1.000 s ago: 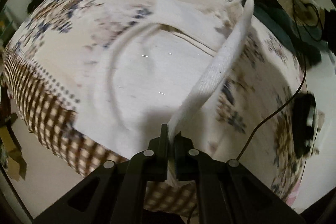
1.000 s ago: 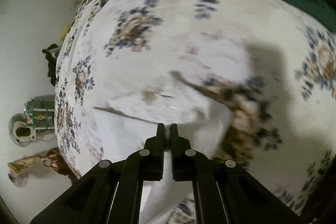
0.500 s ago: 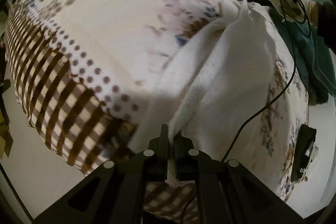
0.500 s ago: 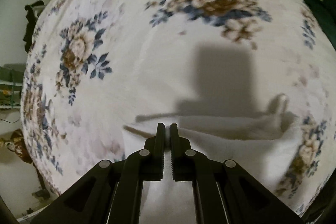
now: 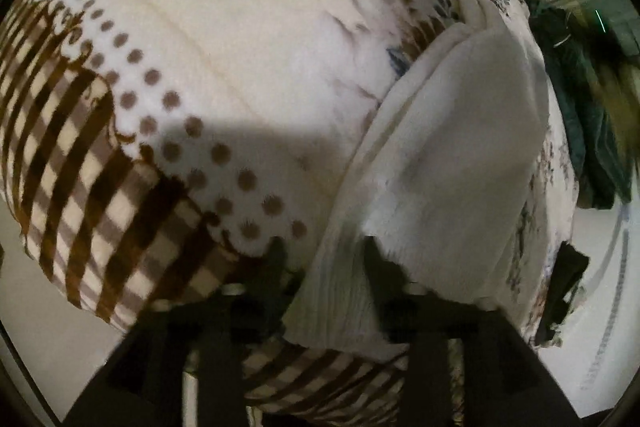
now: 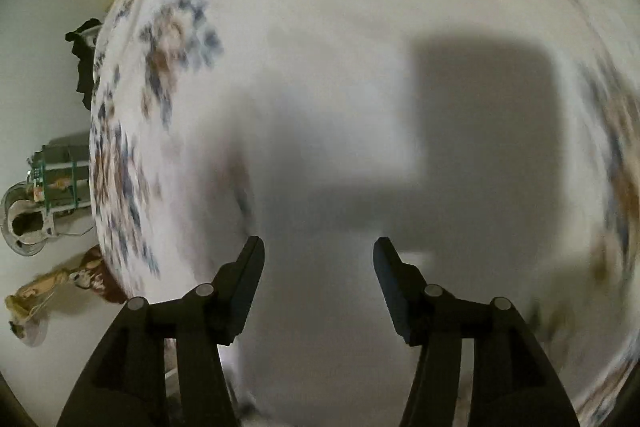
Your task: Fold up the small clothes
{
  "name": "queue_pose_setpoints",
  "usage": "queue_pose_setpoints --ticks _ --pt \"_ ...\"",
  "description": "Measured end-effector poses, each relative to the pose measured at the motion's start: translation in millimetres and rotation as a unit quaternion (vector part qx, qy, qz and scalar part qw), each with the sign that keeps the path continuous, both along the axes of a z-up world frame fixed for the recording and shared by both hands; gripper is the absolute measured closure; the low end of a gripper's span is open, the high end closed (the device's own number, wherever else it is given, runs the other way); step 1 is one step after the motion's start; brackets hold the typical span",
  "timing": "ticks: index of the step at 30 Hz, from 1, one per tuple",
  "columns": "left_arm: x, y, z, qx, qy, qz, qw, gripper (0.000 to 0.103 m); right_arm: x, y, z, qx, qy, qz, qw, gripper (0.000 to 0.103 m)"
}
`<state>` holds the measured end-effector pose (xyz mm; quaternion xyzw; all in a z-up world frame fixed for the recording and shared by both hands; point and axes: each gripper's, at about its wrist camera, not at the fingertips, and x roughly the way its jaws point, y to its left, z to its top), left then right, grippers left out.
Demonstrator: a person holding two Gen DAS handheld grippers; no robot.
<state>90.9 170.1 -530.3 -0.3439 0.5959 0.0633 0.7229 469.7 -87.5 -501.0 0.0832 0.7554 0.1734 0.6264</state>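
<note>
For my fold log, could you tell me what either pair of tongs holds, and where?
Nothing is held. The left tongs stand open around the white garment; the right tongs are open over the blanket.

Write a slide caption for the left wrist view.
Open left tool straddling the edge of a folded white garment lying on a floral blanket.

The blanket [image 5: 240,47] is cream with blue and brown flower prints, then a band of brown dots, and a brown and cream check along its near edge. The small garment [image 5: 452,155] on it is plain white. Both grippers are black [image 5: 324,255] [image 6: 319,255]. A dark green cloth [image 5: 580,99] lies past the blanket's far right edge.
</note>
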Motion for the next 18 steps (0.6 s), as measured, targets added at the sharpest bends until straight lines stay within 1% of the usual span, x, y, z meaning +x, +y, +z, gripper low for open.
queue_pose_setpoints --ticks 1,2,4,6,7,8,9,10,11,12,13,14,18 --pt "0.3 2.5 -1.2 -0.006 -0.004 0.002 1.0 0.053 -30.0 -22.2 -3.1 -0.001 0.019 -0.012 1.0 0.044" --pt "1.8 3.8 -2.1 -0.012 -0.005 0.003 0.9999 0.052 -64.8 -46.1 -11.5 -0.003 0.047 -0.026 0.999 0.044" --pt "6.2 6.4 -4.8 -0.014 0.0 -0.004 0.9999 0.052 -127.6 -83.2 -34.8 -0.015 0.104 -0.049 0.993 0.044" --pt "13.0 2.3 -3.3 -0.005 -0.001 -0.018 0.9998 0.052 -189.3 -116.1 -64.4 0.0 0.161 -0.095 0.982 0.044" --pt "15.0 -0.6 -2.6 0.0 -0.001 -0.025 0.9997 0.052 -215.2 -128.9 -78.7 0.014 0.186 -0.124 0.974 0.044" --pt "16.9 -3.3 -1.9 0.005 -0.001 -0.034 0.9994 0.052 -238.2 -139.2 -91.9 0.037 0.201 -0.158 0.966 0.047" --pt "19.6 -7.0 -1.4 0.014 0.002 -0.044 0.9989 0.052 -254.6 -145.5 -100.0 0.059 0.202 -0.185 0.96 0.068" --pt "21.5 -9.7 -1.8 0.02 0.004 -0.051 0.9985 0.052 -268.9 -149.2 -105.0 0.085 0.193 -0.207 0.955 0.085" --pt "22.9 -13.4 -1.7 0.027 0.006 -0.06 0.9978 0.052 -277.4 -149.1 -106.3 0.101 0.186 -0.216 0.953 0.096" --pt "24.0 -17.6 -1.0 0.035 0.009 -0.07 0.9969 0.052 -286.0 -147.9 -102.9 0.113 0.172 -0.221 0.953 0.097" --pt "25.5 -20.2 -1.1 0.041 0.01 -0.076 0.9962 0.052 -293.1 -147.2 -96.2 0.113 0.153 -0.221 0.957 0.098" --pt "26.1 -23.4 -1.6 0.046 0.013 -0.084 0.9953 0.052 -298.9 -147.8 -91.6 0.112 0.147 -0.218 0.958 0.099" --pt "22.8 -30.5 -6.6 0.058 0.026 -0.099 0.993 0.052 -339.4 -172.5 -86.6 0.071 0.15 -0.24 0.957 0.101"
